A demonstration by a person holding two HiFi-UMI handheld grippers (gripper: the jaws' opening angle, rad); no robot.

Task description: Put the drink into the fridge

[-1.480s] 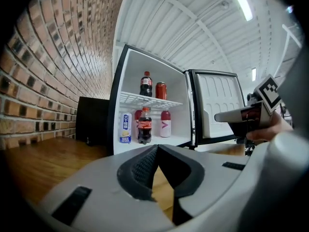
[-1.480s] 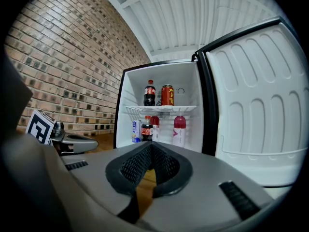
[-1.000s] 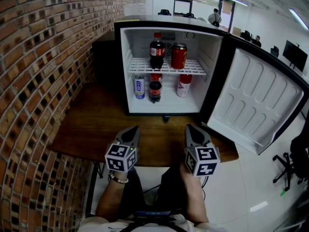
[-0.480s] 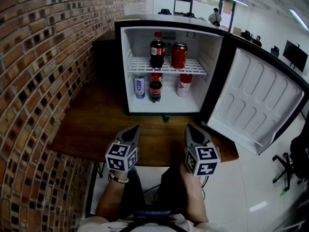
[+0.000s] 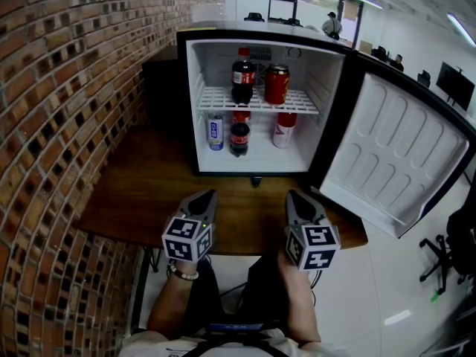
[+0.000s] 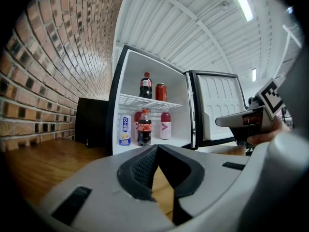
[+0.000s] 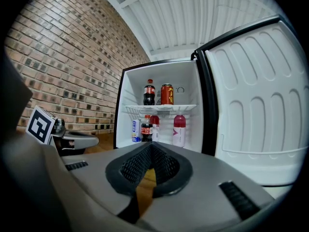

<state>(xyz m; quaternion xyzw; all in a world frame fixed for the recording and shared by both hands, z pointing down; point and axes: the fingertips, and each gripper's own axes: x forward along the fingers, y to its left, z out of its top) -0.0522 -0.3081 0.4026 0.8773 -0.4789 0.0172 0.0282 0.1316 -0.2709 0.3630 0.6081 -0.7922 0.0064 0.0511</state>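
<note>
Fridge (image 5: 194,125) open | shelf (image 5: 297,107): cola bottle (image 5: 241,80), red can (image 5: 276,86) | below: four drinks (image 5: 239,138) | left gripper (image 5: 207,196), right gripper (image 5: 294,198): pressed together

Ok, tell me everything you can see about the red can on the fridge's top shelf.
The red metal drink can stands upright on the white wire shelf inside the open small fridge, right of a dark cola bottle with a narrow gap between. Silvery top rim; print too small to read.
</note>
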